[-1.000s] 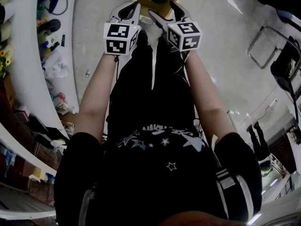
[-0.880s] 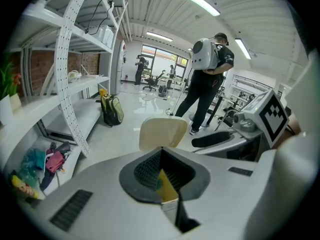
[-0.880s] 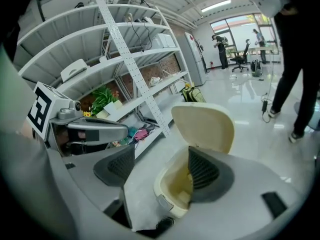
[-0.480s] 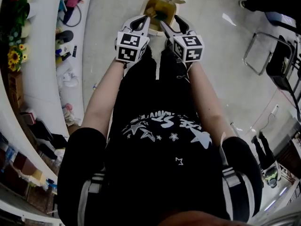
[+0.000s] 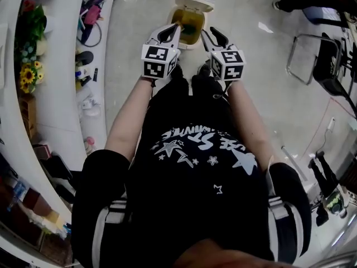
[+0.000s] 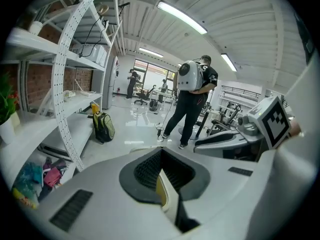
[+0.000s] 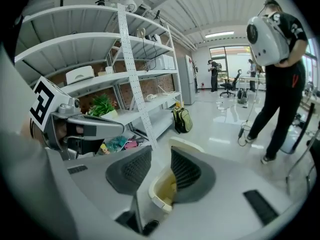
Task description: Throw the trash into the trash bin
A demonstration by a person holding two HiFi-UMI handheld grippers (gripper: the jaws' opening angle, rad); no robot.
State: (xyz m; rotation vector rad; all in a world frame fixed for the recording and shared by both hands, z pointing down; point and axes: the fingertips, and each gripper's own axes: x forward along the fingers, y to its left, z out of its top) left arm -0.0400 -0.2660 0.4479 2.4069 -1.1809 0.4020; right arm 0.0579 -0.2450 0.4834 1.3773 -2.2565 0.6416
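Trash bin [image 5: 188, 22]: cream, lid raised, on floor just beyond both grippers. Left gripper [image 5: 175, 29]: jaw tips pressed together, empty. Right gripper [image 5: 208, 33]: jaws apart, just been closing, nothing between them.

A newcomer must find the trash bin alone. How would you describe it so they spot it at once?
Start at the long white shelves. On the pale floor beside them stands the trash bin: a small cream box. Its raised lid and yellow lining set it apart from the shelf clutter.
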